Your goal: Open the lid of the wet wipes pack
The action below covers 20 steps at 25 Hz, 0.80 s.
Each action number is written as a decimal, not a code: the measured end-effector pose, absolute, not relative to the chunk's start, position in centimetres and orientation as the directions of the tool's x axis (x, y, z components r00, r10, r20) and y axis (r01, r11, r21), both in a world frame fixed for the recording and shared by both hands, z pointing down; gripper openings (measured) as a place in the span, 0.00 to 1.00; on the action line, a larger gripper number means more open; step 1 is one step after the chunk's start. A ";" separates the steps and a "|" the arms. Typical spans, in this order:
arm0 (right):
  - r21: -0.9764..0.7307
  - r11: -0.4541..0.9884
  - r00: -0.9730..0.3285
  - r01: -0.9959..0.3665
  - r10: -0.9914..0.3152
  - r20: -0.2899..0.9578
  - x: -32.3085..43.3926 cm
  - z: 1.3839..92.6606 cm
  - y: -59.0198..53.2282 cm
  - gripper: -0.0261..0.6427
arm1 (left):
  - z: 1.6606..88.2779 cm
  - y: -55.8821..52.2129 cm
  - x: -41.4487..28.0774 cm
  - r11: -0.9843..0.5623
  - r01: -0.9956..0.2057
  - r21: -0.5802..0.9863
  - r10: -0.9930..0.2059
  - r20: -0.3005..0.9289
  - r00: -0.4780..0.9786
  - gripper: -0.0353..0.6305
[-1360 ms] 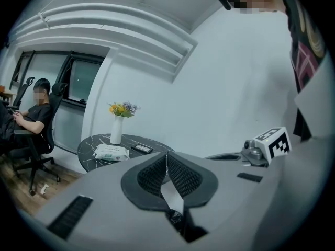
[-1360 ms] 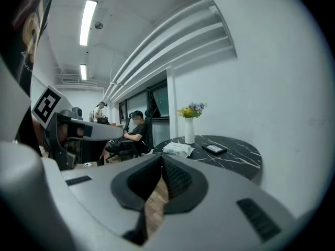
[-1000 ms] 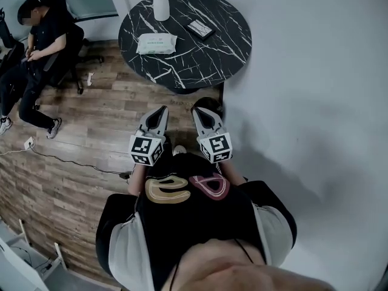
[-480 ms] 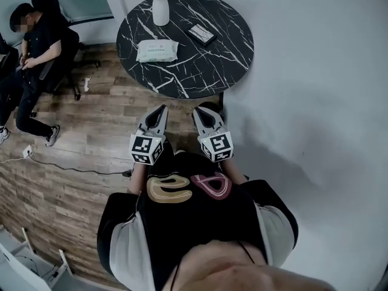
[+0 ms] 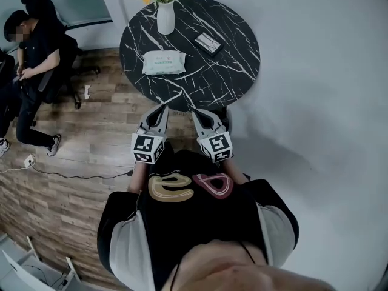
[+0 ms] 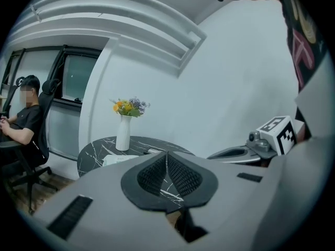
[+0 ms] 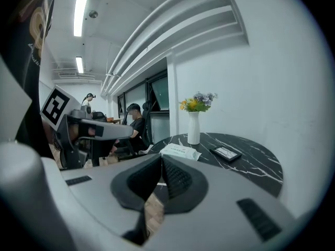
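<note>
The wet wipes pack point(image 5: 163, 62), white with green print, lies flat on the left part of a round black marble table point(image 5: 233, 80); its lid looks closed. It also shows in the left gripper view as the wipes pack point(image 6: 118, 160) and in the right gripper view as the pack point(image 7: 180, 151). My left gripper point(image 5: 162, 110) and right gripper point(image 5: 198, 112) hang side by side just short of the table's near edge, both pointing at it. Each is shut and holds nothing. Both are well apart from the pack.
A white vase point(image 5: 165, 17) with flowers stands at the table's far edge, behind the pack. A flat dark phone-like item point(image 5: 208, 43) lies to the right. A person point(image 5: 30, 47) sits in a chair at the left. A cable point(image 5: 73, 162) runs over the wood floor. A white wall is on the right.
The table and pack have come closer in the head view. Both grippers, side by side and shut as before, now reach the table's near edge.
</note>
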State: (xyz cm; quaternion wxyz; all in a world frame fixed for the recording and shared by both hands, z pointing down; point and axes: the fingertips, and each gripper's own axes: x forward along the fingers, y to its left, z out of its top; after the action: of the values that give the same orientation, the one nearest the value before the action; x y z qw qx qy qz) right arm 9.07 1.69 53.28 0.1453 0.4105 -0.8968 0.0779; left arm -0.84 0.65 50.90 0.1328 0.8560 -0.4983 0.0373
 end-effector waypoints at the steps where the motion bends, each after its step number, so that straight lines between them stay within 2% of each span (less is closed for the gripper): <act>1: -0.025 0.645 -0.617 -0.764 -0.718 0.323 8.7 53.2 1.2 0.06 | 50.9 0.1 -1.2 -0.475 -0.860 0.185 -0.839 0.198 0.506 0.09; 14: -0.048 0.564 -0.536 -0.824 -0.750 0.387 3.6 54.3 -5.4 0.06 | 52.0 -7.1 -7.9 -0.533 -0.829 0.171 -0.795 0.236 0.559 0.09; 20: -0.025 0.565 -0.533 -0.825 -0.761 0.370 1.9 54.2 -8.1 0.06 | 52.9 -9.5 -10.2 -0.518 -0.842 0.151 -0.798 0.271 0.539 0.09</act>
State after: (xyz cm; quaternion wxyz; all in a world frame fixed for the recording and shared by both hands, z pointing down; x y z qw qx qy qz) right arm 1.89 -8.11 54.22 0.1609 0.4558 -0.8699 0.0987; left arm -10.20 -9.52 52.91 0.1327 0.8671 -0.4727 0.0839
